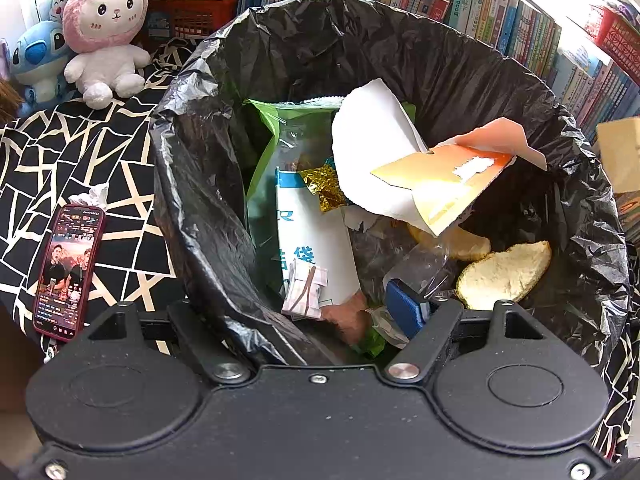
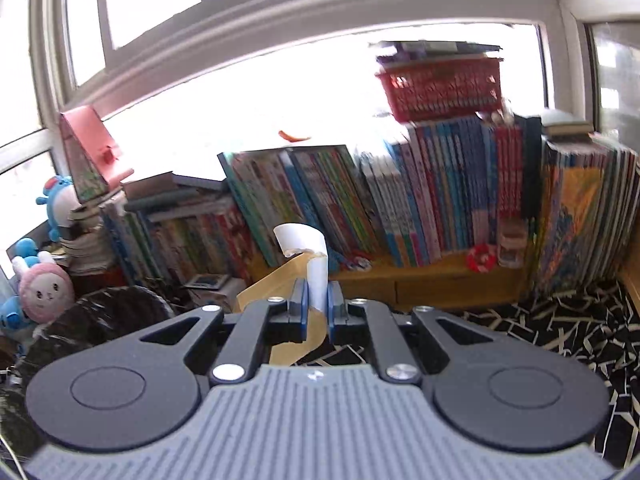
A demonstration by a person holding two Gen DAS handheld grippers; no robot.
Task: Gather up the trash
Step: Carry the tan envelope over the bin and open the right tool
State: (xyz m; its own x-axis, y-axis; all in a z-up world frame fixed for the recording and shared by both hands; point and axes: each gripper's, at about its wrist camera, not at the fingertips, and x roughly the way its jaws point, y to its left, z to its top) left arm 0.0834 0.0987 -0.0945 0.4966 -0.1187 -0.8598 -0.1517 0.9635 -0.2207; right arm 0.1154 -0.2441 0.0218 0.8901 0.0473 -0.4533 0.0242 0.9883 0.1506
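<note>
My right gripper (image 2: 318, 300) is shut on a curled strip of white and tan paper (image 2: 316, 268), held up in the air in front of the bookshelf. The black-bagged trash bin (image 2: 120, 304) stands low at the left of the right wrist view. My left gripper (image 1: 328, 312) hangs over the near rim of that trash bin (image 1: 400, 28) with its jaws wide apart. Its blue right pad (image 1: 404, 308) is inside the bin, and the left finger is hidden behind the bag's fold. The bin holds torn paper (image 1: 376, 148), packaging and bread pieces (image 1: 504, 272).
A phone (image 1: 68, 268) and a crumpled tissue (image 1: 94, 196) lie on the black-and-white patterned cloth (image 1: 80, 152) left of the bin. Plush toys (image 1: 104, 36) sit behind. Rows of books (image 2: 420, 200) and a red basket (image 2: 440, 88) line the window side.
</note>
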